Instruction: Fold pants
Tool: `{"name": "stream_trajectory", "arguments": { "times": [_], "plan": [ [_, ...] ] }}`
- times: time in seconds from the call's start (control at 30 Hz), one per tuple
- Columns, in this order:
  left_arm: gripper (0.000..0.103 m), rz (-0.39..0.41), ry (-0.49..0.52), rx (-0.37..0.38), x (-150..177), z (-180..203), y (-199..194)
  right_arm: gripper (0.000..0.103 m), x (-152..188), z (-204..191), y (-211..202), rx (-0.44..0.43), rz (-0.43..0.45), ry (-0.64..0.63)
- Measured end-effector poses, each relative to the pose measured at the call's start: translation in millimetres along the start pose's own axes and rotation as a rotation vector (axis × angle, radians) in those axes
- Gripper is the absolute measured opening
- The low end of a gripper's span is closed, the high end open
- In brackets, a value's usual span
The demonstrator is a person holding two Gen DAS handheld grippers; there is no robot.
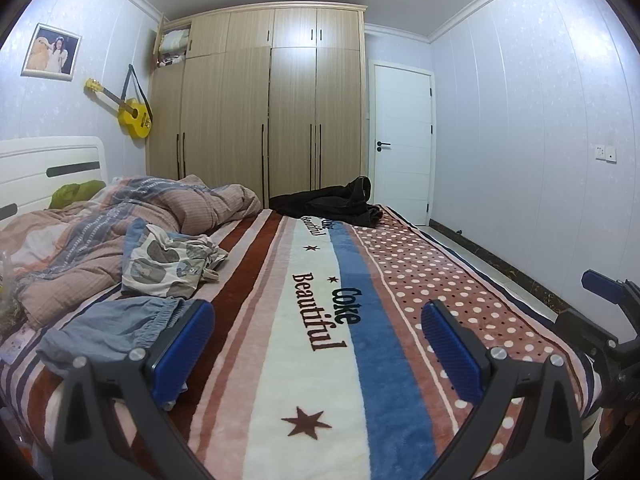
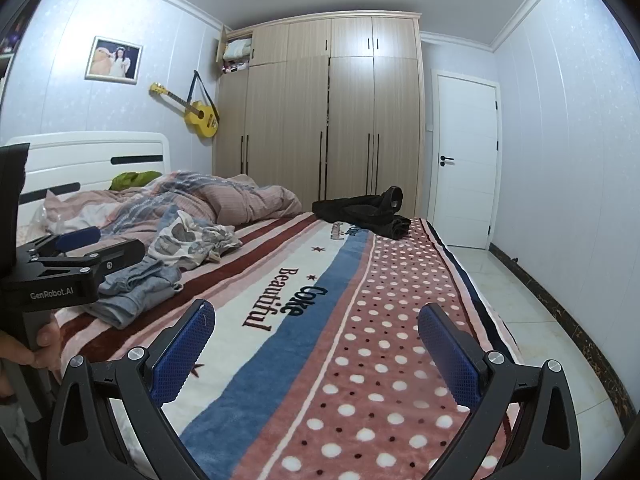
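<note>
Across the bed's striped and dotted blanket (image 1: 316,360) we count three loose garments. At the blanket's left edge lie the grey-blue pants (image 1: 112,332), crumpled; just beyond them sits one patterned garment (image 1: 168,260), and at the far edge one dark garment (image 1: 332,202). Our left gripper (image 1: 318,344) and right gripper (image 2: 316,344) both hover over the blanket's near edge, jaws spread wide, each holding nothing.
</note>
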State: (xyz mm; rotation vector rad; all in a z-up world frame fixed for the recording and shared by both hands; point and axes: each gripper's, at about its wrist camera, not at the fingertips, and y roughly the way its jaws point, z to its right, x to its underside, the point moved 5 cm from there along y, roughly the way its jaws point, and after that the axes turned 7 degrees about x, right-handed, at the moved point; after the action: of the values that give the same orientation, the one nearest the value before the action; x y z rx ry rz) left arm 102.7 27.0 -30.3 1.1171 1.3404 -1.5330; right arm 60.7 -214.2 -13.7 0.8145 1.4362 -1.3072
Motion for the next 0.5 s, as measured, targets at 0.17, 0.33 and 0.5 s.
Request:
{"name": "stream_trajectory", "arguments": {
  "times": [0.17, 0.33, 0.5],
  "plan": [
    [0.102, -0.002, -0.002, 0.003, 0.6, 0.2, -1.7, 0.102, 0.5, -0.9, -0.3, -0.001, -0.001, 0.001],
    [0.102, 0.000, -0.001, -0.003, 0.5, -0.8, -4.7, 0.102, 0.7, -2.1, -0.9, 0.001, 0.000, 0.000],
    [0.102, 0.005, -0.001, -0.005, -0.5, -0.8, -5.2, 0.102, 1.0, -2.8, -1.1, 0.002, 0.000, 0.000]
  ]
}}
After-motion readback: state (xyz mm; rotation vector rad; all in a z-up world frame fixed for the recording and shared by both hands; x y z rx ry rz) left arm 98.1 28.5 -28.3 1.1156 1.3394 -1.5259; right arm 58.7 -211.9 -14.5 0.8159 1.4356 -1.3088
